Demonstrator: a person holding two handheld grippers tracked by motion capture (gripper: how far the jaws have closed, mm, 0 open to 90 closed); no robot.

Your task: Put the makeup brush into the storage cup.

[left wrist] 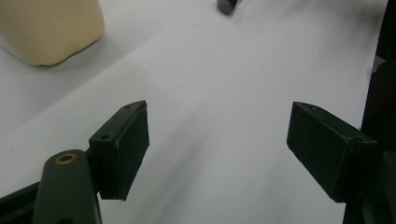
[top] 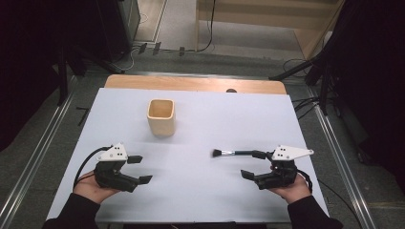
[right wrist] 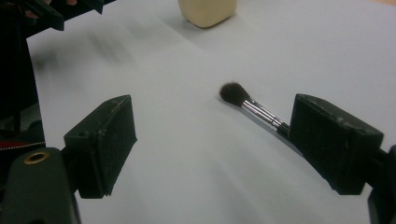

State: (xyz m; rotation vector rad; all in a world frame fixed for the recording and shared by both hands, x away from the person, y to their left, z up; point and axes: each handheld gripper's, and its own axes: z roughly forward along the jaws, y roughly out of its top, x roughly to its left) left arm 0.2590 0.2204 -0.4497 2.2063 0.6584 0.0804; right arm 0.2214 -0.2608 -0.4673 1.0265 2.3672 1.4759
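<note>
White sheet-covered table (top: 200,191), tan wooden edge at the far side. Beige square cup (top: 161,117) stands upright at about 11 o'clock from table centre, open mouth up, nothing seen inside. Left gripper (top: 140,169) at 7 o'clock, jaws spread wide, holding nothing; well apart from the cup. Right gripper (top: 253,164) at 4 o'clock, jaws released too, empty. Small makeup brush (top: 234,153) lies flat at 3 o'clock from centre, dark bristle tuft pointing to 9 o'clock, metal ferrule, dark handle running toward the right gripper's far jaw. In the right gripper view the brush (right wrist: 254,108) sits just beside, maybe touching, the right-hand jaw, not between the pads.

Judgement: brush is light, stiff along handle, thin and round so likely to roll or slip; bristles soft, crushable. Best grip: handle just behind the ferrule, across its width. Cup looks rigid and stable.
</note>
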